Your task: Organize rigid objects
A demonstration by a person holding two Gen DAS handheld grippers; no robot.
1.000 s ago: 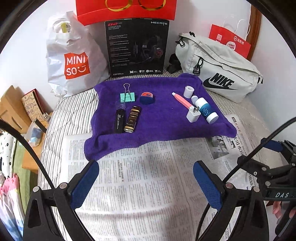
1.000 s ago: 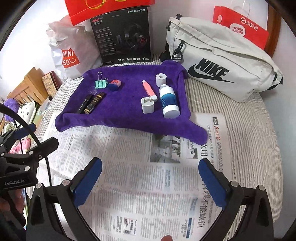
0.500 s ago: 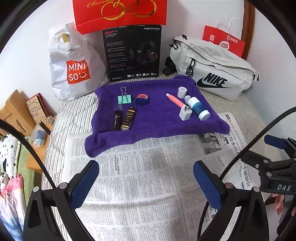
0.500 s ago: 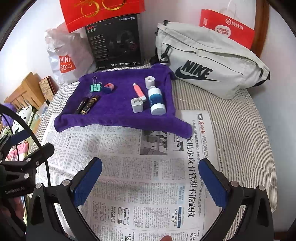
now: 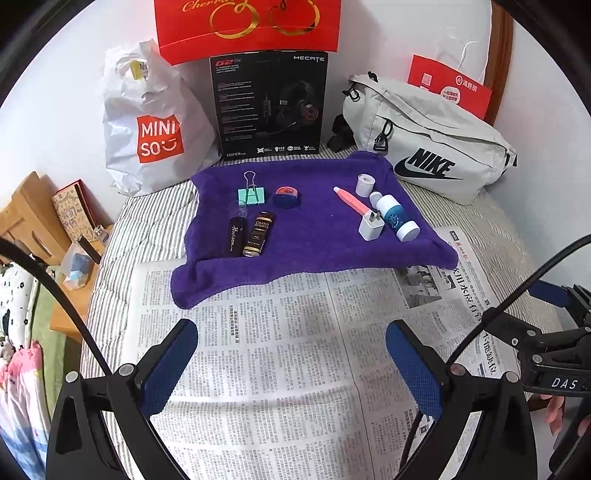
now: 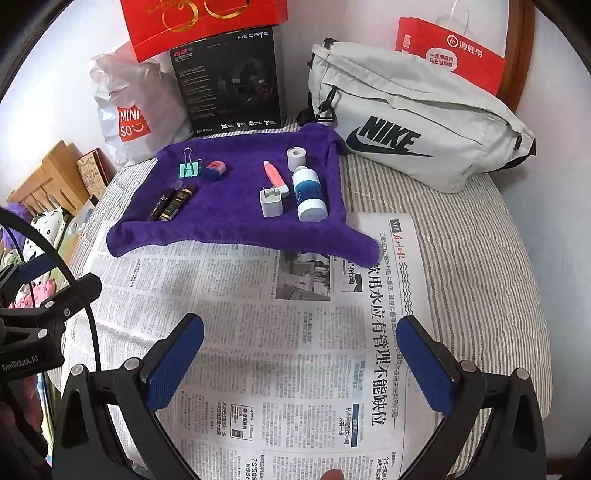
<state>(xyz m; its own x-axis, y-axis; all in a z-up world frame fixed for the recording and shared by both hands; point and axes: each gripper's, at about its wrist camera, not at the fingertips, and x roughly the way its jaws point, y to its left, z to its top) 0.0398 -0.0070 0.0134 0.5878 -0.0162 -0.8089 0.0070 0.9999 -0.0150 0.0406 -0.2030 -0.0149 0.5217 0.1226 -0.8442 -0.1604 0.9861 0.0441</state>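
A purple towel (image 5: 314, 221) (image 6: 229, 210) lies on the bed with small objects on it. On its left: a green binder clip (image 5: 251, 194), a blue and red sharpener (image 5: 286, 195), a black tube (image 5: 236, 230) and a dark gold-lettered tube (image 5: 259, 234). On its right: a pink tube (image 5: 351, 199), a white roll (image 5: 365, 184), a white charger plug (image 5: 371, 227) and a white and blue bottle (image 5: 397, 218). My left gripper (image 5: 291, 363) and right gripper (image 6: 301, 363) are both open and empty, over the newspaper (image 5: 288, 362) in front of the towel.
Behind the towel stand a Miniso bag (image 5: 155, 125), a black headset box (image 5: 269, 107), a red gift bag (image 5: 247, 26) and a grey Nike bag (image 5: 428, 144). The bed's left edge drops to wooden furniture (image 5: 33, 218). The right gripper shows at the left view's right edge (image 5: 546, 339).
Both grippers have pulled back from the towel and risen, so the objects look smaller and farther. Both stay open and empty. The objects have not moved.
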